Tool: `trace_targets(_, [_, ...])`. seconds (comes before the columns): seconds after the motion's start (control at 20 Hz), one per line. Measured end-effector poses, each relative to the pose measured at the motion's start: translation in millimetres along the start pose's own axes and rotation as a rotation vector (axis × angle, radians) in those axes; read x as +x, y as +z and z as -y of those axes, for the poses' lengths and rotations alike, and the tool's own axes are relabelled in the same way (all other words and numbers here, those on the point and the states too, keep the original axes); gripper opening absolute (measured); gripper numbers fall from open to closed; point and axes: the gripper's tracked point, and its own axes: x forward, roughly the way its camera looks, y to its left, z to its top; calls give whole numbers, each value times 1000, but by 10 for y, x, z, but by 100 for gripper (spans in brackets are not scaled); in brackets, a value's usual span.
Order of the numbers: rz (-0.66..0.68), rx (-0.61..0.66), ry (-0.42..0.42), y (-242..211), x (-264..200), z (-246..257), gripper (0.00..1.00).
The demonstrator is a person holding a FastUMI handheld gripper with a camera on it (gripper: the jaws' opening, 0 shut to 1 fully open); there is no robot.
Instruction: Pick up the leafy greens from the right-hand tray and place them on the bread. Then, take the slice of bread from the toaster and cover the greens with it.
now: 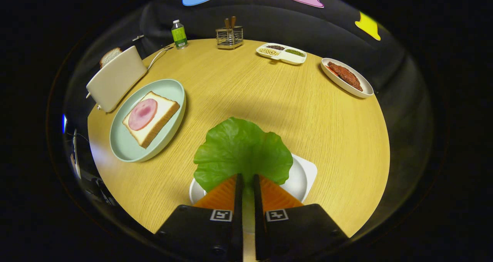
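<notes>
The greens [242, 152], a single broad leaf, are gripped at the near edge between the two fingers of the gripper [246, 177], which are clenched on the leaf with only a narrow gap between them. The leaf is spread out ahead of the fingertips and is seen over the white tray [302, 177], whose rim shows beside and beneath it. Whether the leaf is lifted clear of the tray cannot be told.

To the left, well apart from the leaf, a bread slice [152, 119] topped with a round of ham [143, 114] is laid on a pale green plate [131, 148]. Just beyond that plate a toaster [115, 79] is stood, with a slice [110, 56] seen behind its top.

Everything is set on a round wooden table [250, 88]. At its far edge a bottle [179, 34], a wire rack [229, 37] and a divided dish [281, 53] are placed, and to the far right an oval dish of meat [346, 77].
</notes>
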Motion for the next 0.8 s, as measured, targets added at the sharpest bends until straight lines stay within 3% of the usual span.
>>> trace_targets(0.15, [30, 43, -57, 64, -94, 99, 6])
trace_targets(0.5, [138, 92, -39, 359, -645, -112, 6])
trace_targets(0.8, [199, 80, 45, 718, -969, -746, 6])
